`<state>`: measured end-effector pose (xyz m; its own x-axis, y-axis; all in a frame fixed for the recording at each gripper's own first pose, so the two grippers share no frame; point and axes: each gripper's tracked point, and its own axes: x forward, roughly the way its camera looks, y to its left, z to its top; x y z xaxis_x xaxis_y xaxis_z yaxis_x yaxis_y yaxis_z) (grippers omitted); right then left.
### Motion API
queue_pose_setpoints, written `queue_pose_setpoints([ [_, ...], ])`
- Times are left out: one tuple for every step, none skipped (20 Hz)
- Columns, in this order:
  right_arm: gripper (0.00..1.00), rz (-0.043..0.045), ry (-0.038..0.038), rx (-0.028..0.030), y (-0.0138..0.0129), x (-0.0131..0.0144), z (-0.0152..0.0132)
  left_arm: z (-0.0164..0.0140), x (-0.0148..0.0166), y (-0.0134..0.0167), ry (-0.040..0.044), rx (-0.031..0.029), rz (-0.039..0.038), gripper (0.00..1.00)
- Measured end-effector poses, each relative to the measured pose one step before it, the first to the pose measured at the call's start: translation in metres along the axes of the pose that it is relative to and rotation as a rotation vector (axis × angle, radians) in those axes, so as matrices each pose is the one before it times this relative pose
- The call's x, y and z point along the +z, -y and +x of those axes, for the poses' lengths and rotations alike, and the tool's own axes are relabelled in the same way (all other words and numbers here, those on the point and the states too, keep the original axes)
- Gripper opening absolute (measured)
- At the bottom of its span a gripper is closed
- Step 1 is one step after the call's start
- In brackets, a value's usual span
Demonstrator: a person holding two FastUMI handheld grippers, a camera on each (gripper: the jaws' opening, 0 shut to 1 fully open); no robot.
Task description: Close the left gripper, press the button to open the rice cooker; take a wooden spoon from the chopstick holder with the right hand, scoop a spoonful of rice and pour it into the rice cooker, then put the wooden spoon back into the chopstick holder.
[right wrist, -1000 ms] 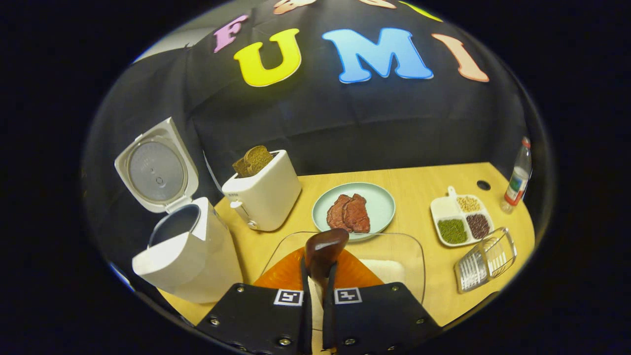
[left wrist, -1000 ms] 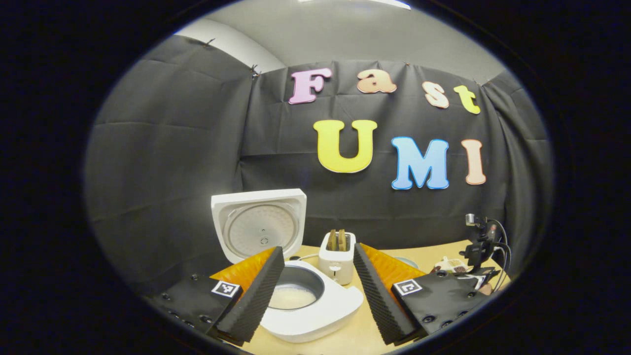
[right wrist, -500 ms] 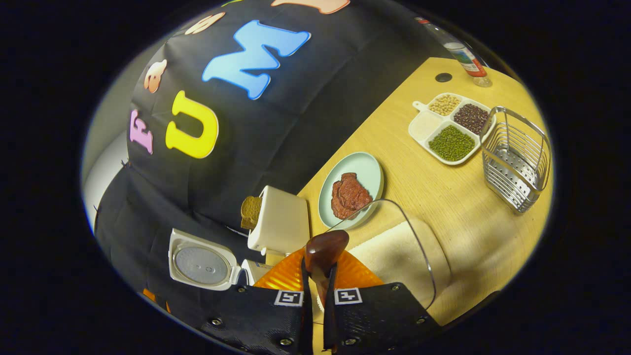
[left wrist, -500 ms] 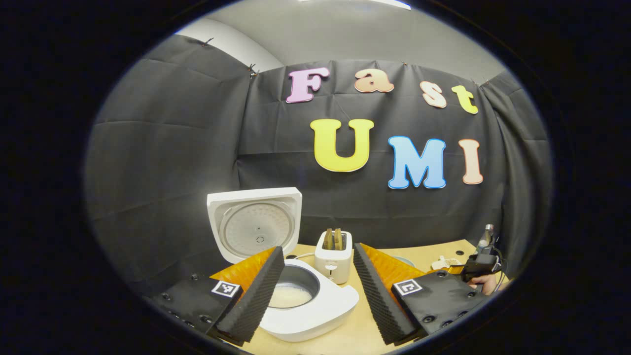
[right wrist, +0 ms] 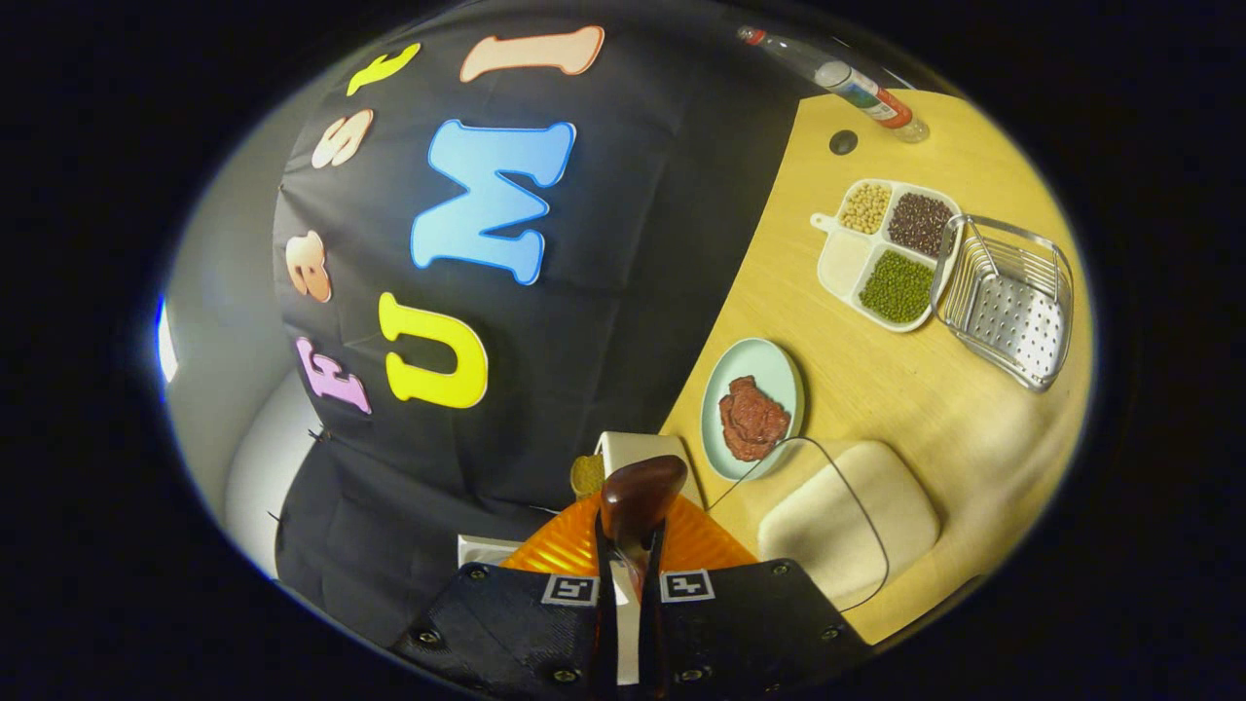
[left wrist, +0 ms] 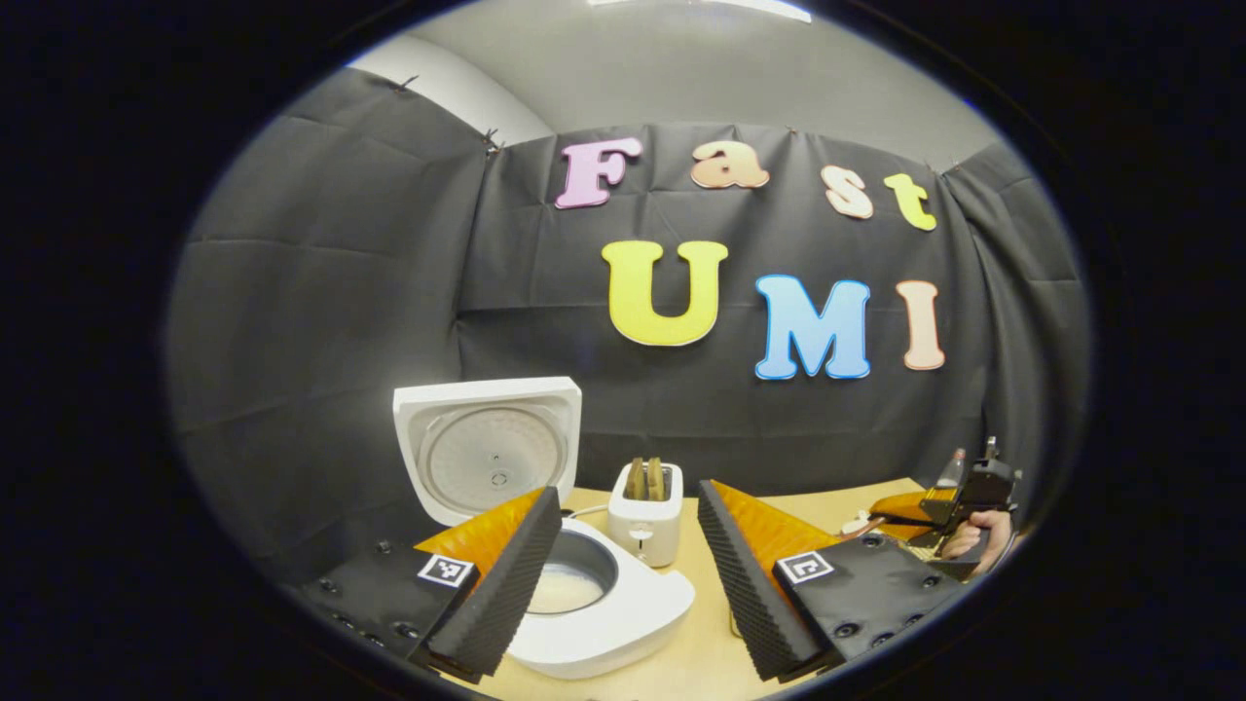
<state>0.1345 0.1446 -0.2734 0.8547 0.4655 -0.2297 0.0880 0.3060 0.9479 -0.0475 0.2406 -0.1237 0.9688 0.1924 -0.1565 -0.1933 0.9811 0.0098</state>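
Observation:
The white rice cooker (left wrist: 623, 623) stands open with its lid (left wrist: 487, 448) upright, and white rice shows in its pot (left wrist: 569, 589). My left gripper (left wrist: 628, 494) is open just in front of it, with nothing between the fingers. My right gripper (right wrist: 628, 545) is shut on the dark wooden spoon (right wrist: 638, 492), whose bowl sticks out past the fingertips. This view is rolled hard to one side. The wire chopstick holder (right wrist: 1007, 297) stands on the table at the far right. A glass dish of rice (right wrist: 847, 516) lies just beyond the spoon. The right gripper (left wrist: 973, 497) and a hand also appear far right.
A white toaster (left wrist: 642, 501) with bread stands behind the cooker. On the wooden table (right wrist: 876, 380) are a pale green plate with meat (right wrist: 751, 409), a divided tray of beans (right wrist: 881, 253) next to the holder, and a bottle (right wrist: 847, 78) at the back edge.
The right gripper has rolled strongly while holding the spoon, so its view of the table now stands on its side. The left gripper has drifted slightly and stays open.

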Motion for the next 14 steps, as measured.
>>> queue_pose_setpoints([
  [0.09, -0.00391, -0.00495, 0.01238, -0.00696, -0.00125, 0.0019, -0.0005, 0.00132, -0.00069, 0.00257, -0.00218, -0.00121, 0.99],
  [0.09, -0.0093, -0.00738, 0.01051, -0.00732, -0.00325, -0.0004, -0.00076, 0.00076, 0.00074, 0.00217, -0.00914, -0.0031, 0.99],
  [0.09, -0.01538, -0.00749, 0.00678, -0.00648, -0.00346, 0.00065, -0.00217, 0.00111, 0.00212, 0.00823, -0.01501, -0.00442, 0.99],
  [0.09, -0.01424, -0.00856, 0.00641, -0.00725, -0.00513, 0.00053, -0.00158, 0.00191, -0.00225, 0.00456, 0.00489, 0.00239, 0.99],
  [0.09, -0.00532, -0.00266, 0.00742, -0.00731, -0.00306, 0.00006, -0.00182, -0.00127, -0.00458, -0.00256, 0.0019, 0.00298, 0.99],
  [0.09, -0.00506, -0.00613, 0.01287, -0.01191, -0.00528, 0.00223, -0.00163, -0.00169, -0.00249, -0.00354, 0.00425, -0.00048, 0.98],
  [0.09, -0.00347, -0.0072, 0.01423, -0.00896, -0.004, 0.00206, -0.00016, -0.00193, -0.00246, -0.00223, 0.00407, -0.00308, 0.98],
  [0.09, -0.0092, -0.0089, 0.00903, -0.00663, -0.006, 0.00271, -0.00106, -0.00157, -0.00333, -0.00109, 0.00289, -0.00167, 0.97],
  [0.09, -0.0071, -0.0079, 0.00631, -0.00612, -0.00442, 0.00262, -0.00217, -0.00114, -0.00451, -0.00051, 0.00412, 0.00112, 0.96],
  [0.09, -0.00148, -0.00906, 0.00512, -0.00693, -0.00722, 0.00216, -0.00146, -0.00163, -0.00329, -0.00176, 0.00277, 0.00213, 0.96],
  [0.09, 0.00349, -0.00979, 0.00753, -0.00586, -0.00486, 0.0037, -0.00089, -0.0022, -0.00255, -0.00229, 0.00308, 0.00219, 0.96],
  [0.09, 0.00168, -0.01048, 0.00561, -0.00499, -0.0063, 0.00392, -0.00138, -0.00347, -0.00391, -0.00094, 0.00405, 0.00208, 0.96],
  [0.09, -0.00428, -0.01095, 0.00344, -0.00532, -0.00504, 0.00417, -0.00044, -0.00138, -0.00351, -0.00229, -0.00001, -0.00242, 0.96],
  [0.09, -0.00776, -0.01185, 0.00521, -0.00618, -0.00514, 0.00282, -0.00117, -0.0027, -0.00234, -0.00111, -0.00162, -0.00364, 0.96],
])
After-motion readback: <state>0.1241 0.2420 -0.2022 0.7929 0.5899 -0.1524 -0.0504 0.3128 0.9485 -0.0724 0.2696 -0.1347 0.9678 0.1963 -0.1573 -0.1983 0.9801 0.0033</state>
